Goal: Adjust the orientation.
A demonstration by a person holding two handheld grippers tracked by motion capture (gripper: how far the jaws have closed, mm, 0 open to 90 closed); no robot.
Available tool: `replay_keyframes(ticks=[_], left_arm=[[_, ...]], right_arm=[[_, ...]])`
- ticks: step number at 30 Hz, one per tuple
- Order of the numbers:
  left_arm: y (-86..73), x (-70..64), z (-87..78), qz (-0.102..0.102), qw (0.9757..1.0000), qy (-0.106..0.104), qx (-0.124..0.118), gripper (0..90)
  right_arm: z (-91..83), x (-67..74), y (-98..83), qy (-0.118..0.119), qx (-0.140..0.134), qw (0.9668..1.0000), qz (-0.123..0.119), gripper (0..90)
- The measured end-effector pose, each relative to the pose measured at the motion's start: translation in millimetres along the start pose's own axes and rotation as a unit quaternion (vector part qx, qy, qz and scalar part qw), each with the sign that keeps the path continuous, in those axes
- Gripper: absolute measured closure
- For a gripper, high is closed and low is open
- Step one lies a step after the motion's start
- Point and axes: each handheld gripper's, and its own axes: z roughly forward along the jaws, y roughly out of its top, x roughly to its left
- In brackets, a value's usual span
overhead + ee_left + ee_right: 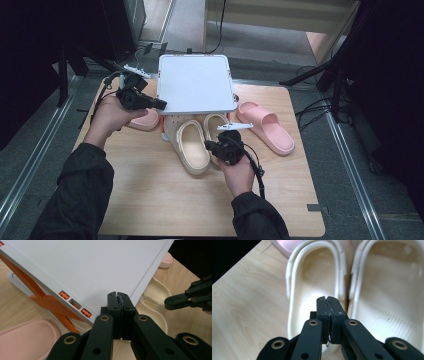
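A white square rack top (196, 82) stands on orange crossed legs (47, 301) at the table's far middle. Two cream slippers (192, 145) (215, 127) lie side by side with their toes under its front edge. One pink slipper (265, 127) lies to the right, and another (145, 120) sits by the rack's left front corner. My left gripper (160, 104) is shut and empty, its tips (117, 296) just under that corner of the white top (87, 265). My right gripper (210, 146) is shut on nothing, hovering (327, 300) over the left cream slipper (312, 277) beside its mate (387, 290).
The light wooden table (150, 195) has bare surface in front of the slippers. Dark stands and cables (320, 107) surround the table on the floor. In the left gripper view the right gripper (170, 302) reaches in above the cream slippers (155, 292).
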Motion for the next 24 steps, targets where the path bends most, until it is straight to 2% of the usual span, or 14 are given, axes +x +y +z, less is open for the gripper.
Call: replay_keyframes(ticks=[8, 10, 15, 24], left_arm=[[0.1, -0.4, 0.2, -0.001, 1.0000, 0.001, 0.000, 89.3], [0.0, -0.4, 0.0, -0.002, 1.0000, 0.002, 0.000, 89.4], [0.0, -0.7, 0.1, -0.001, 1.0000, 0.002, -0.001, 89.4], [-0.1, -0.6, 0.1, -0.002, 1.0000, 0.002, -0.001, 89.3]], right_arm=[[-6.9, 14.1, -23.2, 0.018, 0.007, 0.9993, -0.033, 90.0], [-6.3, 15.9, -30.6, 0.026, 0.011, 0.9991, -0.033, 90.0], [-4.3, 17.5, -45.6, 0.028, 0.026, 0.9985, -0.040, 90.0], [0.5, 15.5, -62.9, 0.033, 0.045, 0.9974, -0.046, 90.0]])
